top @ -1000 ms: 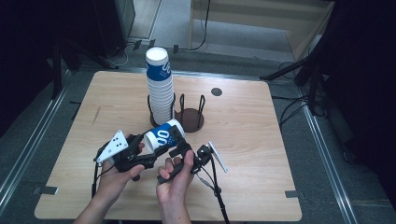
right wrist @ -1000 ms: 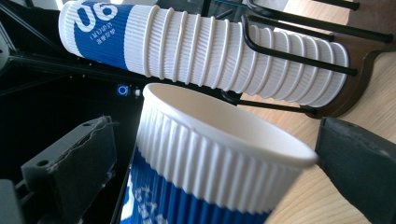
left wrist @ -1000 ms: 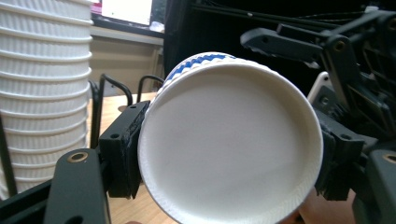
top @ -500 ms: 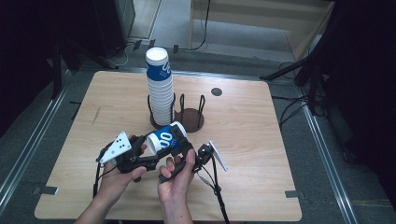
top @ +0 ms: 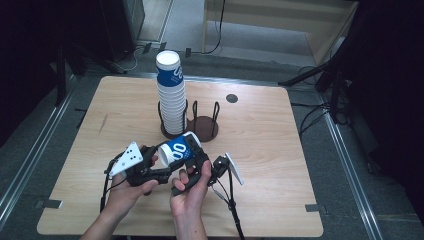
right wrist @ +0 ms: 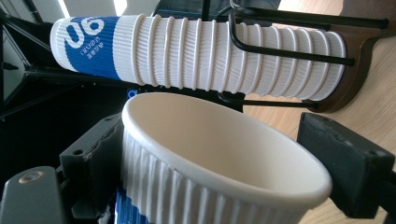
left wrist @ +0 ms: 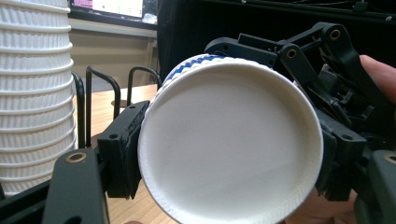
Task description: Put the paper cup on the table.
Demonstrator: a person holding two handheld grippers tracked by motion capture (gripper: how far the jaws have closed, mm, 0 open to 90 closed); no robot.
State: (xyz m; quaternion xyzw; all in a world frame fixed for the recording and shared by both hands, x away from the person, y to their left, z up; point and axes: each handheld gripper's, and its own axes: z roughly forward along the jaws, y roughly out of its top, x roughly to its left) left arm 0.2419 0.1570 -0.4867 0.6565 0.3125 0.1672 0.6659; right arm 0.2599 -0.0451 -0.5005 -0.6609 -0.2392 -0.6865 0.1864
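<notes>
One tabletop [top: 280,165], one tall stack of cups [top: 171,97] upright in one wire holder [top: 202,125] nr the far edge, centre-left. One loose cup [top: 176,150] held above the tabletop nr the near edge, lying sideways; long axis runs left-right, rim twd your right claw [top: 197,159]. Your left claw [top: 150,167] is clamped on its base end. Right claw's jaws have just been closing round the rim; one pad touches, other is apart.

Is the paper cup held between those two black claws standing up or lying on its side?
Tipped on its side. In the high view the cup lies roughly level above the table; the right gripper view looks into its empty mouth.
</notes>
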